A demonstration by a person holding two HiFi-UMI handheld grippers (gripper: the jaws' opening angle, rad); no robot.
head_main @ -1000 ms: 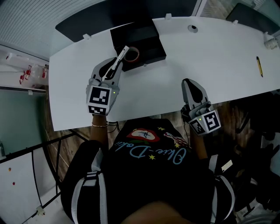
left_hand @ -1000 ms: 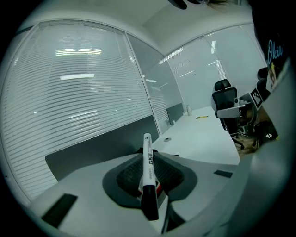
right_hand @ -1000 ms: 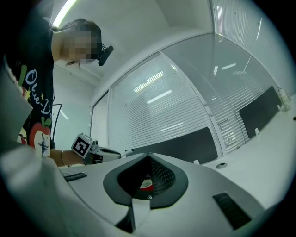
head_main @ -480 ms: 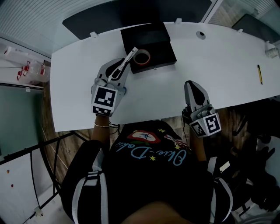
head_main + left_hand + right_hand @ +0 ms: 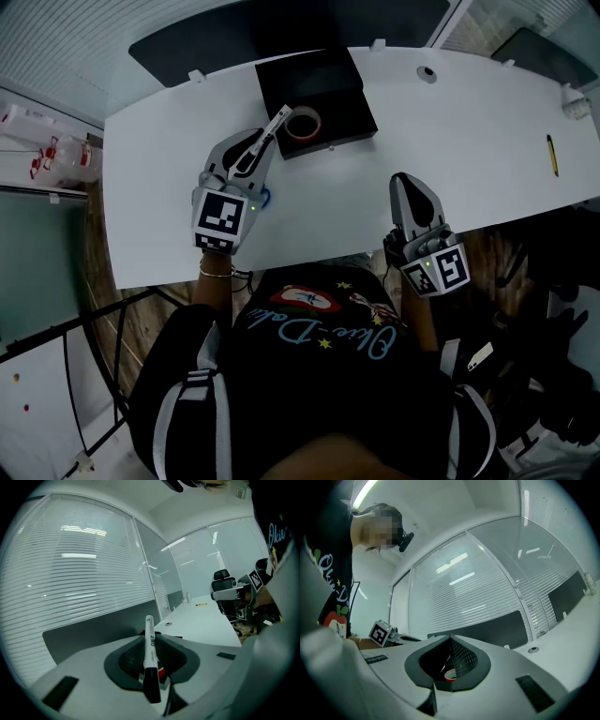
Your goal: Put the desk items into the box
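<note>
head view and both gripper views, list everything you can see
desk: 1, white, across the head view
box: 1, black, open, far side of the desk, centre
tape roll: 1, reddish-brown, in the box, near side
marker: 1, white with black cap, in the left gripper, far end over the box
pen or pencil: 1, yellow, far right of the desk
cable hole: 1, grey, right of the box
left gripper: 1, grey, shut on the marker, just short of the box
right gripper: 1, grey, shut and empty, near edge of the desk, right
shirt: 1, black with print, bottom of the head view
</note>
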